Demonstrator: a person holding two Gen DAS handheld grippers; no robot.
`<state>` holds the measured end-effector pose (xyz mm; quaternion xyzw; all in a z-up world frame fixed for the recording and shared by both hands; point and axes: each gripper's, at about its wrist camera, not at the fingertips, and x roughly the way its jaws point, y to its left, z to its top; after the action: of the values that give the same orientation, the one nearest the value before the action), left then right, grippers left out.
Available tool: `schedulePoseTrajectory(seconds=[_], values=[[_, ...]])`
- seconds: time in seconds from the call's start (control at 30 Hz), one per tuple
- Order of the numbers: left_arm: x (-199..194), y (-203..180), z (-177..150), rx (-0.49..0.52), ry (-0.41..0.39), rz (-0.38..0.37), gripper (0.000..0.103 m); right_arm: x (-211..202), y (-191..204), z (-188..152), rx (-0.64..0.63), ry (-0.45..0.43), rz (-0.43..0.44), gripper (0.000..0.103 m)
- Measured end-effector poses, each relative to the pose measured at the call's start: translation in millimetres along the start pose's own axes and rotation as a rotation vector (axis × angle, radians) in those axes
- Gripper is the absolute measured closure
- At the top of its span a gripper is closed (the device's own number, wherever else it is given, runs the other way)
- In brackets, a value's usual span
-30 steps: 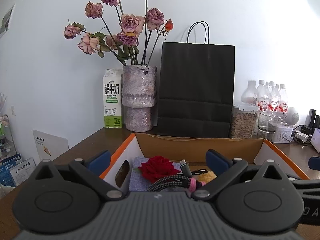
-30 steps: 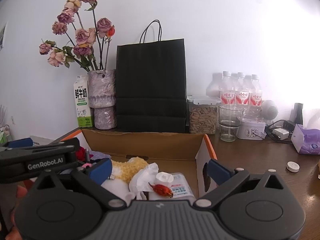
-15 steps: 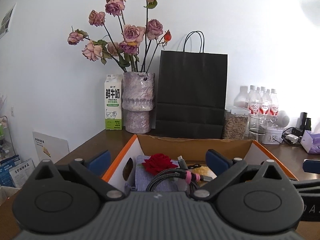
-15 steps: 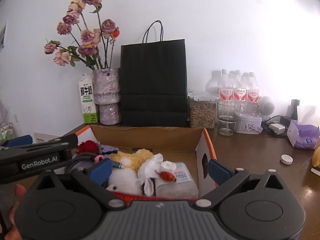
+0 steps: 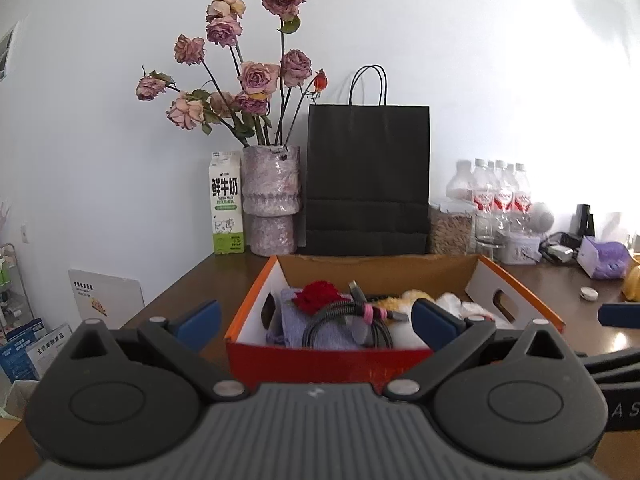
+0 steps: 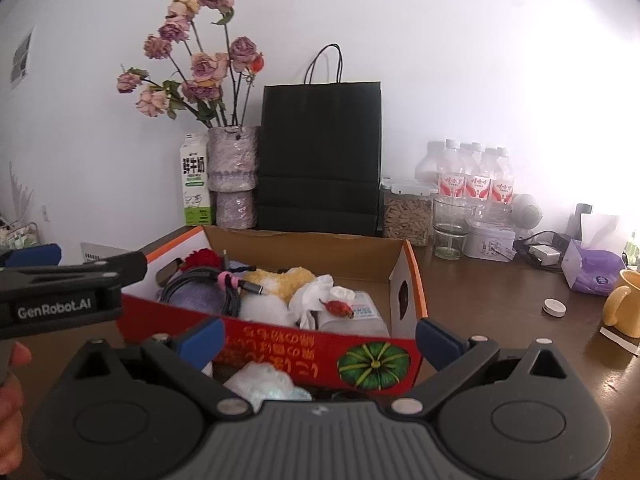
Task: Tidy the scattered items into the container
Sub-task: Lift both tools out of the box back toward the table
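Observation:
A red and orange cardboard box (image 5: 328, 354) (image 6: 280, 340) stands on the brown table. It holds a coiled black cable (image 5: 344, 322) (image 6: 200, 284), a red fabric rose (image 5: 318, 296), a purple cloth, a yellow plush (image 6: 280, 278), white tissue (image 6: 312, 300) and a small red item (image 6: 340, 308). My left gripper (image 5: 316, 318) is open and empty in front of the box. My right gripper (image 6: 320, 334) is open and empty before the box's front wall. A crumpled clear wrapper (image 6: 264, 380) lies on the table just below it.
Behind the box stand a black paper bag (image 5: 366, 180), a vase of dried roses (image 5: 272, 200), a milk carton (image 5: 226, 204), water bottles (image 6: 472, 180) and a jar. A white cap (image 6: 554, 306), a yellow mug (image 6: 624, 304) and a purple tissue pack (image 6: 592, 270) lie right.
Both grippers have pulled back and away from the box, so its red front wall now shows. Both stay open and empty.

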<state>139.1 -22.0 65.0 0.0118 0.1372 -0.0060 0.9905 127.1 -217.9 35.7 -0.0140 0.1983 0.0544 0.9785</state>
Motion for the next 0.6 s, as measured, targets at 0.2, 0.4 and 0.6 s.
schedulePoseTrajectory(seconds=[0.2, 0.4, 0.6], values=[[-23, 2, -16, 0.017, 0.02, -0.019, 0.0, -21, 5, -16, -0.019, 0.015, 0.016, 0.001], [-40, 4, -36, 0.021, 0.062, -0.02, 0.0, -36, 9, -39, -0.033, 0.047, 0.019, 0.001], [-41, 3, -54, 0.021, 0.138, -0.033, 0.0, -38, 13, -53, -0.058, 0.078, 0.013, 0.001]])
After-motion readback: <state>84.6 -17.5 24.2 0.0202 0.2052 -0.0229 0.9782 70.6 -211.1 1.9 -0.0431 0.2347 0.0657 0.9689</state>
